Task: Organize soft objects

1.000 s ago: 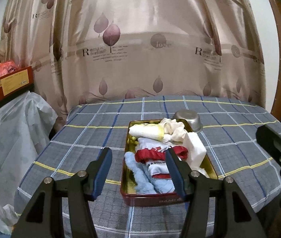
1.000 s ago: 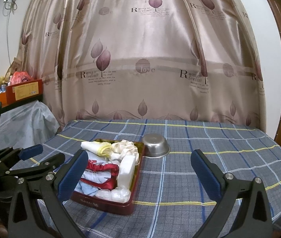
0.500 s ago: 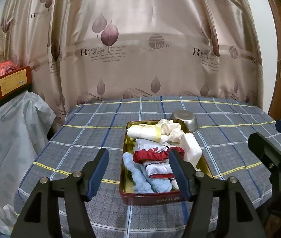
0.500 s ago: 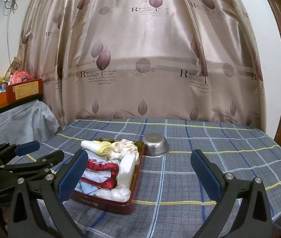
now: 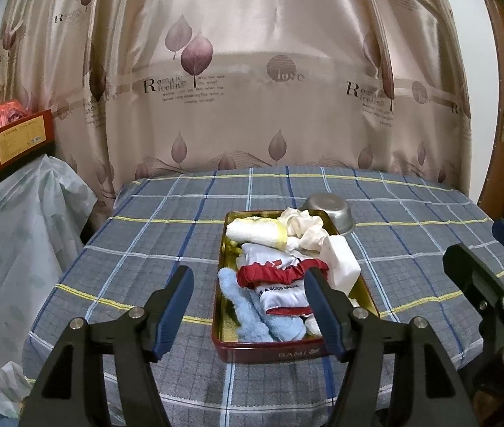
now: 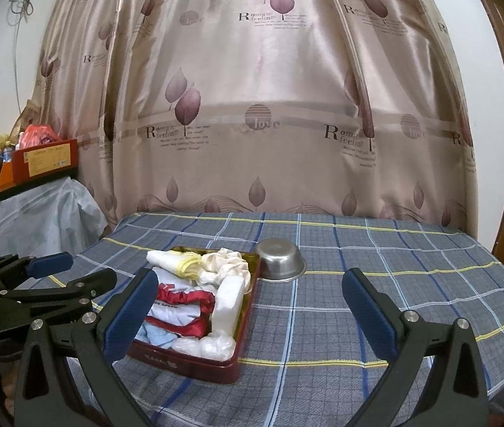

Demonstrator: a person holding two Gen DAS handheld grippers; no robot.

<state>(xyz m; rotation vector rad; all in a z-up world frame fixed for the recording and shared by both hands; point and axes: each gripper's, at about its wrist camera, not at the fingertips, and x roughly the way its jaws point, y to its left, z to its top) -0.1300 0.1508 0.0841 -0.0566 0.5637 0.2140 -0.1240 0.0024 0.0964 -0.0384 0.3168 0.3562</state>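
Note:
A dark red tin tray (image 5: 273, 354) (image 6: 195, 364) on the plaid table holds soft items: a white-and-yellow roll (image 5: 253, 231), a cream scrunched cloth (image 5: 303, 226), a white-and-red garment (image 5: 280, 274), a light blue cloth (image 5: 252, 316) and a white folded piece (image 5: 340, 265). My left gripper (image 5: 248, 311) is open and empty, held above the tray's near end. My right gripper (image 6: 252, 315) is open and empty, to the right of the tray; it also shows at the right edge of the left wrist view (image 5: 493, 281).
A small steel bowl (image 5: 330, 213) (image 6: 280, 261) sits upside down just behind the tray's far right corner. A patterned curtain (image 6: 252, 106) hangs behind the table. A plastic-covered piece of furniture (image 5: 13, 231) with an orange box (image 5: 13, 138) stands to the left.
Both grippers have drawn back and slightly up from the table; the tray looks a little farther away. Both stay open and empty. The tray's contents have not moved.

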